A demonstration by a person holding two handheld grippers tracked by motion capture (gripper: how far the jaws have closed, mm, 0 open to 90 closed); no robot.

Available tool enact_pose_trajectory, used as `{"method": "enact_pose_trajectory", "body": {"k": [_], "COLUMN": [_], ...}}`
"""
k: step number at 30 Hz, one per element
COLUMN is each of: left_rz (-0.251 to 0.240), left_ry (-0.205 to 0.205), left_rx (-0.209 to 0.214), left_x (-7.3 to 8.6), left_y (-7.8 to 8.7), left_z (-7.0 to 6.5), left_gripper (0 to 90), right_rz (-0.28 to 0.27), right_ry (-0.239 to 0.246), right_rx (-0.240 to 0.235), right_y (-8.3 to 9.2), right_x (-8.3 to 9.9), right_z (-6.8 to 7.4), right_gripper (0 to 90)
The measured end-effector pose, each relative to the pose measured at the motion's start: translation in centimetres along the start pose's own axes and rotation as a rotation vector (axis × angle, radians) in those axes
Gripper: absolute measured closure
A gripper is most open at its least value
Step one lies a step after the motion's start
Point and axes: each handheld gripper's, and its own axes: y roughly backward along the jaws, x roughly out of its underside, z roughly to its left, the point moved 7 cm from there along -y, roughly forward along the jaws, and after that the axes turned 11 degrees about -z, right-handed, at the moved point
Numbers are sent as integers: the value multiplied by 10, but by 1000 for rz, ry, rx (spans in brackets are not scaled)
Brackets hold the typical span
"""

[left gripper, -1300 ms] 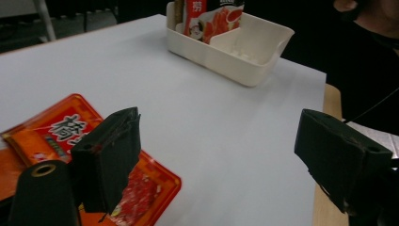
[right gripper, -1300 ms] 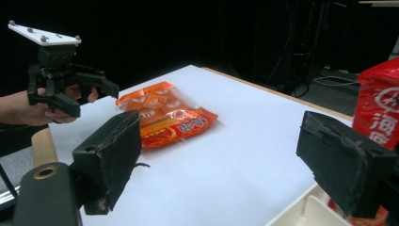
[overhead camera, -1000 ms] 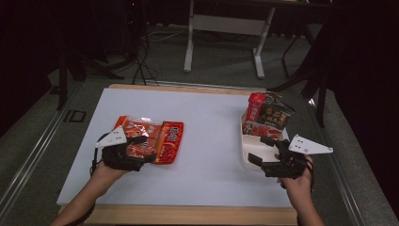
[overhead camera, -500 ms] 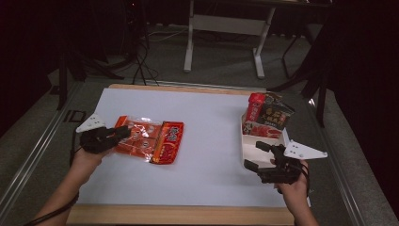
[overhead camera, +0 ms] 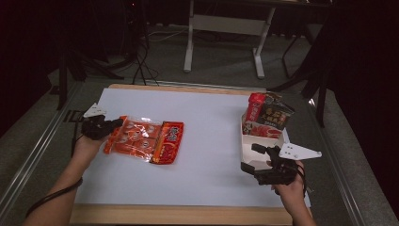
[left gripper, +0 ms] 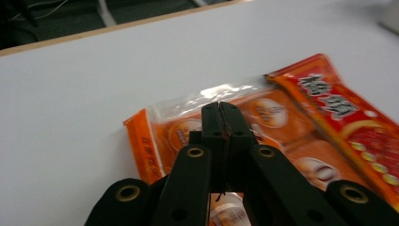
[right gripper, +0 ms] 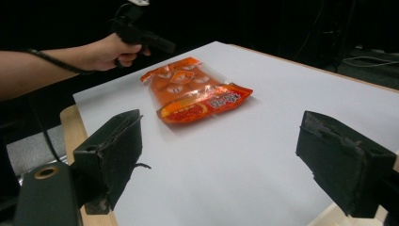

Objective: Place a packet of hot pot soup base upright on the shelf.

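Nearest the person, the right tool (overhead camera: 263, 162) sits at the near right of the white-covered tabletop (overhead camera: 211, 136). Its jaws stand wide apart with nothing between them, and its tips lie close against the near end of a white open cardboard box (overhead camera: 249, 148). The right gripper view looks between those spread jaws across bare white surface towards the snack bag.

Further in and to the left, the left tool (overhead camera: 110, 125) has its jaws pressed together. In the left gripper view (left gripper: 220, 117) the tips hover above or rest on the orange end of a flat orange and red plastic snack bag (overhead camera: 146, 141). No film shows pinched between them, so it does not look like a hold. The bag lies flat on the left half of the tabletop, orange end towards the left hand (overhead camera: 87, 143) and red printed end towards the middle.

At the far end of the white box stand a red packet (overhead camera: 254, 107) and a dark printed packet (overhead camera: 275, 115), upright and leaning together.

The bag film looks slick and loose. If the closed left tool pushes at it, the bag may well slide or crumple across the smooth sheet instead of being caught. The right tool is so close to the light box that a nudge could shift it or tip the packets.
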Motion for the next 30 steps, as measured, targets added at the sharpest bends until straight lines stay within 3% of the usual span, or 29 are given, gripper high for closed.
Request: {"method": "enact_pose_trajectory", "body": {"k": [2,9,14,16,28,30], "left_rz": [15,55,99,107,197,197], "left_ry": [-4,-21,-6,-2,-69,-58], "left_rx": [-23,-37,-50,-50,-54,-52], "left_x": [0,1,8,9,15,16], "left_y": [-13,-36,-50,-54,-76,-77], "left_z": [7,17,26,28,31,31], "left_gripper": [900,900,900,900,900,900], "right_rz": [0,-5,2,2,-2,-1], "right_ry": [1,0,5,2,2,2], "right_rx": [-10,-23,-24,-24,-21,-22], "right_y": [-1,-1,-3,-3,-1,-1], "right_x": [0,-1,1,1,0,0], "right_z": [1,3,2,2,2,2], "right_gripper": [146,146,146,146,147,147]}}
